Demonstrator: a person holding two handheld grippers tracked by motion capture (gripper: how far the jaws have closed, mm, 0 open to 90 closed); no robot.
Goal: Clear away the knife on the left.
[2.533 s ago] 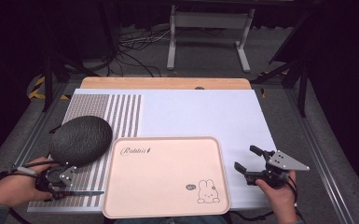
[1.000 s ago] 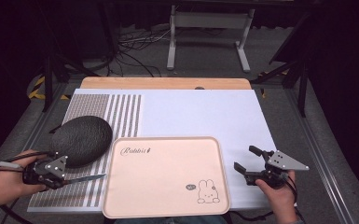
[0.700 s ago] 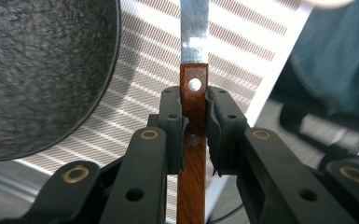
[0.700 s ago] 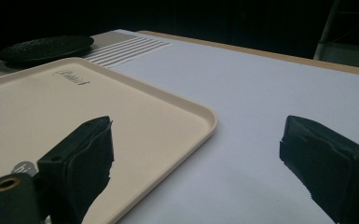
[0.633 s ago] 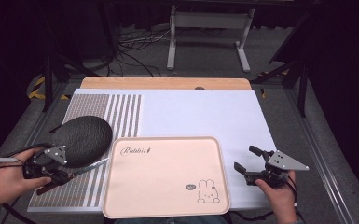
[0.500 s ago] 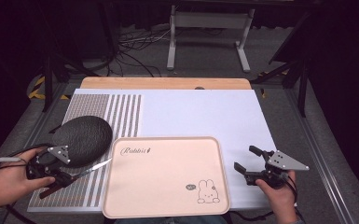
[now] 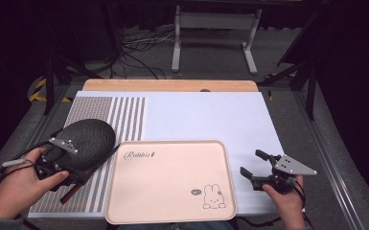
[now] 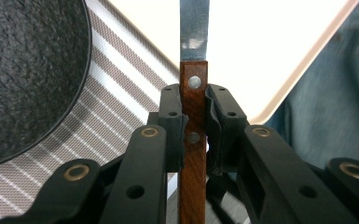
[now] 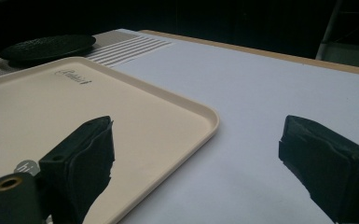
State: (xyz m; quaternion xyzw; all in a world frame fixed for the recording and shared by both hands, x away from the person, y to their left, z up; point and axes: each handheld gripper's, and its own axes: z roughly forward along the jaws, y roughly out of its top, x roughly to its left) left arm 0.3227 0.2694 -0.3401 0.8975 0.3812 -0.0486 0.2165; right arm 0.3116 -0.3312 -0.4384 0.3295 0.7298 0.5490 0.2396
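Your left gripper (image 7: 72,178) has swung up and in since a couple of seconds ago, away from the near left corner and now right against the dark textured oval mat (image 7: 87,142), and the knife (image 8: 193,107) it carries has turned with it, so the wooden handle tips toward you over the striped placemat (image 7: 124,112). Jaws clamped tight on that riveted handle, clear in the left gripper view, blade running up and cut off at the top edge over the pink tray (image 8: 279,56). From the high view the blade is hard to make out against the hand (image 7: 19,189) and the mat. The rabbit tray (image 7: 170,184) sits in the middle with nothing on it. Over on the right, your right gripper (image 7: 259,168) has not budged beside the tray, jaws spread wide on nothing, hovering over the white board (image 9: 279,93)
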